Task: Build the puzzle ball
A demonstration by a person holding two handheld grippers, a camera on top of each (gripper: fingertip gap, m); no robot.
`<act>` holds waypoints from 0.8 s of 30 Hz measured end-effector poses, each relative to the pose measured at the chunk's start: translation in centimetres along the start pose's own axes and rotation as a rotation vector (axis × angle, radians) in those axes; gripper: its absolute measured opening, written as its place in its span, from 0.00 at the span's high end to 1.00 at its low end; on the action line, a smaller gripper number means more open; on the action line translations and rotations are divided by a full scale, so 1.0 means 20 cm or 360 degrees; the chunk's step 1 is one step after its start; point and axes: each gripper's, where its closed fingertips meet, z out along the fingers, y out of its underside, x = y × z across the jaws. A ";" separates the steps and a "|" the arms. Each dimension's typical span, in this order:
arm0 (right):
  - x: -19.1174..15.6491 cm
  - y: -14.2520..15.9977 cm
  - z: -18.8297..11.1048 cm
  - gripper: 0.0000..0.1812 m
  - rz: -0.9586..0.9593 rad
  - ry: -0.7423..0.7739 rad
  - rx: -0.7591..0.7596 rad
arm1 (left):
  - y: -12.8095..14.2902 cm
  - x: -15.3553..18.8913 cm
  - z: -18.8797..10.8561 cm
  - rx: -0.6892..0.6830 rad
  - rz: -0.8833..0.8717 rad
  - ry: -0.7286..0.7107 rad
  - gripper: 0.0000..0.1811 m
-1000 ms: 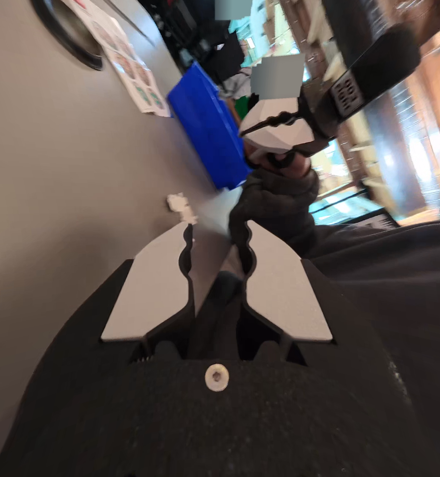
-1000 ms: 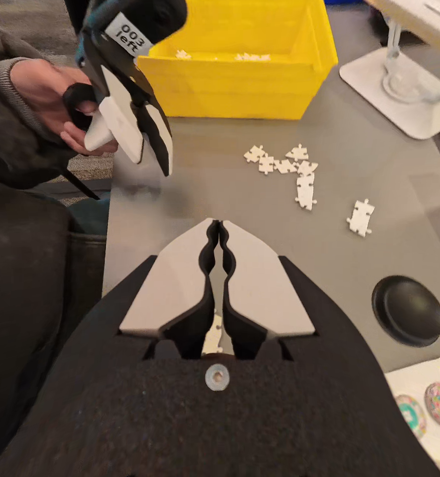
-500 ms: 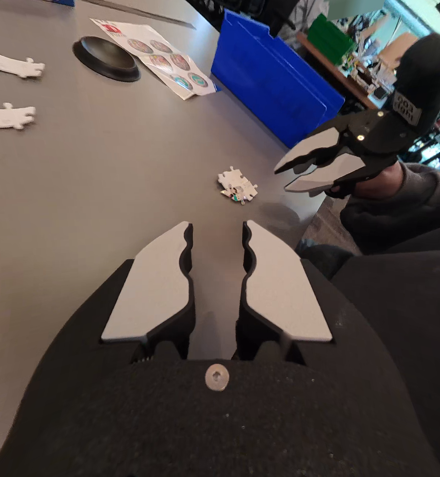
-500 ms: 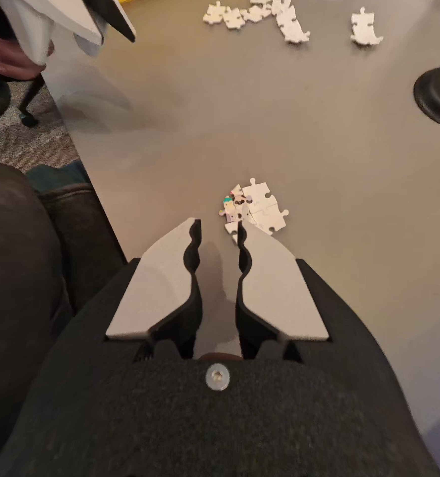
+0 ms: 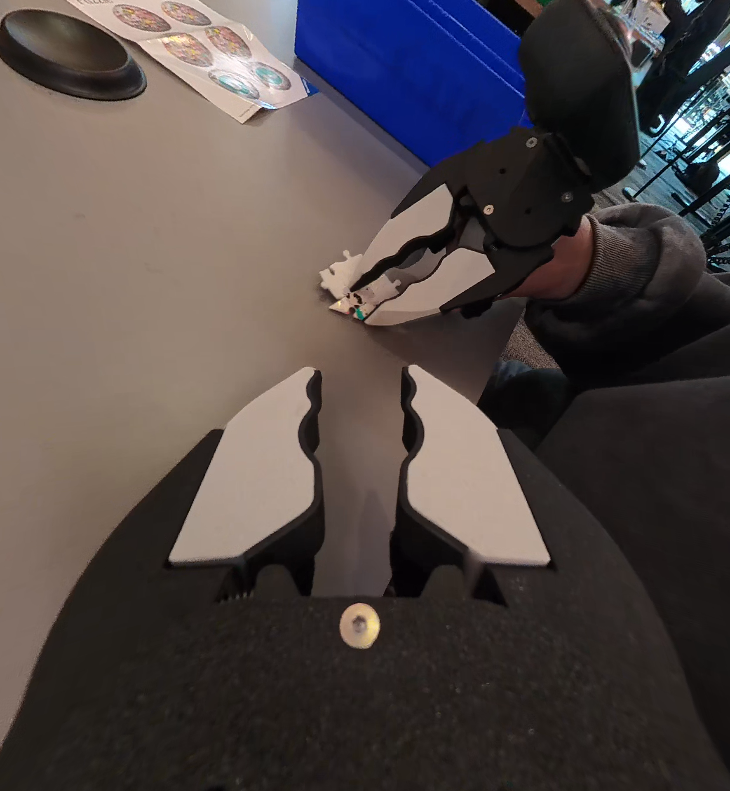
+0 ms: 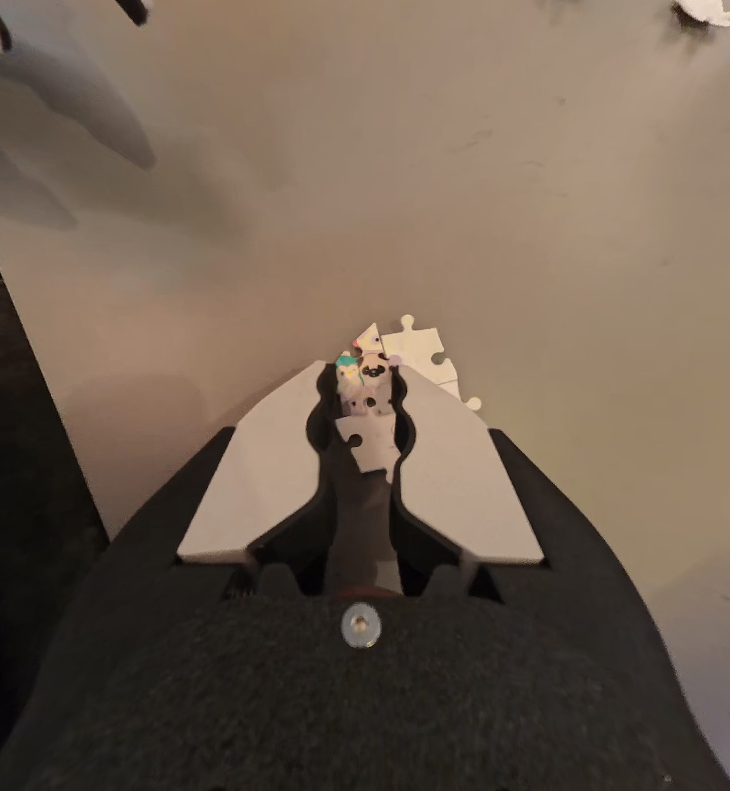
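Since a moment ago, right gripper (image 6: 359, 372) has dropped onto the joined puzzle-piece cluster (image 6: 401, 364) near the tabletop's (image 5: 140, 257) front edge, fingers spread astride it, not gripping. Left gripper (image 5: 361, 376) hovers released, empty. Ball barely begun; most pieces remain unjoined.

Blue bin (image 5: 406, 72) beside printed sheet (image 5: 221, 60) and black dish (image 5: 65, 64) on grey table (image 5: 140, 257).

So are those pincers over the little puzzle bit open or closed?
Open: the right gripper fingers stand apart on either side of the joined puzzle pieces, gap visible, not yet clamped.
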 end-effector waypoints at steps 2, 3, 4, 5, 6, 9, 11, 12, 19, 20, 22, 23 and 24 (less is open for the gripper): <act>0.01 0.01 0.00 0.87 -0.0018 0.0036 -0.0007 | 0.00 -0.01 0.00 0.0005 -0.0009 -0.0001 0.81; 0.01 0.00 -0.01 0.87 -0.0026 0.0047 -0.0005 | 0.00 -0.01 0.00 0.0008 -0.0015 0.0002 0.81; 0.00 -0.01 -0.02 0.87 -0.0029 0.0049 0.0019 | 0.00 -0.01 0.00 0.0010 -0.0021 0.0004 0.81; 0.00 -0.03 -0.03 0.87 -0.0021 0.0038 0.0057 | 0.00 -0.02 0.00 0.0011 -0.0024 0.0007 0.81; -0.01 -0.06 -0.05 0.87 0.0002 0.0015 0.0098 | -0.01 -0.02 0.00 0.0011 -0.0021 0.0011 0.81; -0.11 -0.28 -0.14 0.87 0.0188 -0.0259 0.0427 | -0.03 -0.02 0.01 0.0019 0.0001 0.0034 0.81; -0.21 -0.48 -0.25 0.87 0.0538 -0.0747 0.0729 | -0.08 0.02 0.00 0.0077 0.0037 0.0133 0.81; -0.24 -0.57 -0.31 0.87 0.0740 -0.1012 0.0857 | -0.10 0.05 -0.01 0.0097 0.0094 0.0185 0.81; -0.34 -0.70 -0.39 0.87 0.1203 -0.1953 0.0773 | -0.24 0.14 -0.17 0.0268 0.0535 0.0189 0.81; -0.36 -0.70 -0.38 0.87 0.1200 -0.1980 0.0750 | -0.25 0.16 -0.18 0.0271 0.0538 0.0230 0.81; -0.40 -0.70 -0.40 0.87 0.1163 -0.2075 0.0701 | -0.25 0.19 -0.19 0.0267 0.0538 0.0316 0.83; -0.42 -0.71 -0.42 0.87 0.1160 -0.2139 0.0706 | -0.25 0.20 -0.20 0.0268 0.0542 0.0335 0.84; -0.43 -0.71 -0.42 0.87 0.1154 -0.2162 0.0692 | -0.25 0.21 -0.21 0.0271 0.0548 0.0343 0.86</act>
